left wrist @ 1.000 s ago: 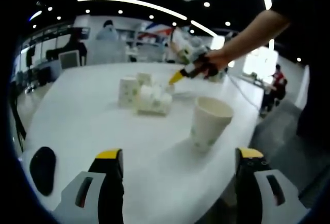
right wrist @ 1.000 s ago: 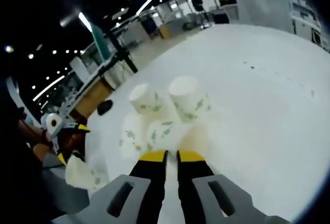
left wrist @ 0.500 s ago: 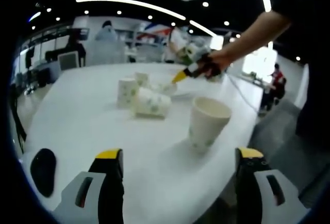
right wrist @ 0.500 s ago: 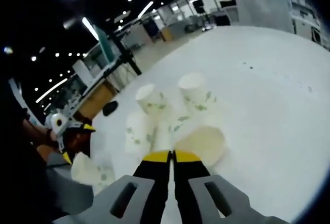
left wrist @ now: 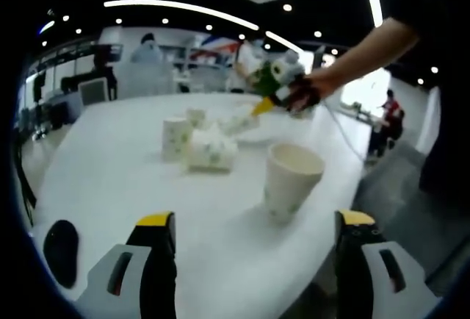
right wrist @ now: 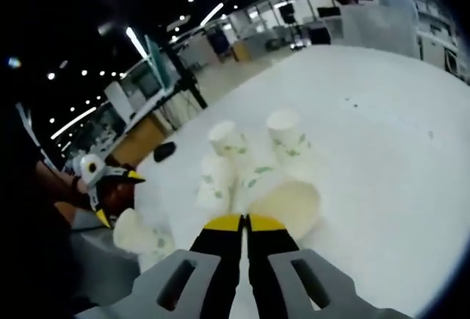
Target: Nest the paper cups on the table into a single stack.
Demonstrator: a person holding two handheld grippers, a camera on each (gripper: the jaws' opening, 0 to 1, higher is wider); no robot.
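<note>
Right gripper (right wrist: 244, 225) jaws pinched on rim of cup (right wrist: 285, 205), lifted just off desk (right wrist: 382, 135). Thin hold; could slip. Left gripper (left wrist: 253, 223) jaws wide, empty, before upright cup (left wrist: 289, 181) near desk edge: easily tipped. Other cups (right wrist: 228, 159) clustered.

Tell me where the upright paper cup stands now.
In the left gripper view the upright paper cup stands right of centre on the white table, near its edge, apart from the cluster of cups.

White paper cups (left wrist: 291, 181), green leaf print; white table (left wrist: 117, 179).
</note>
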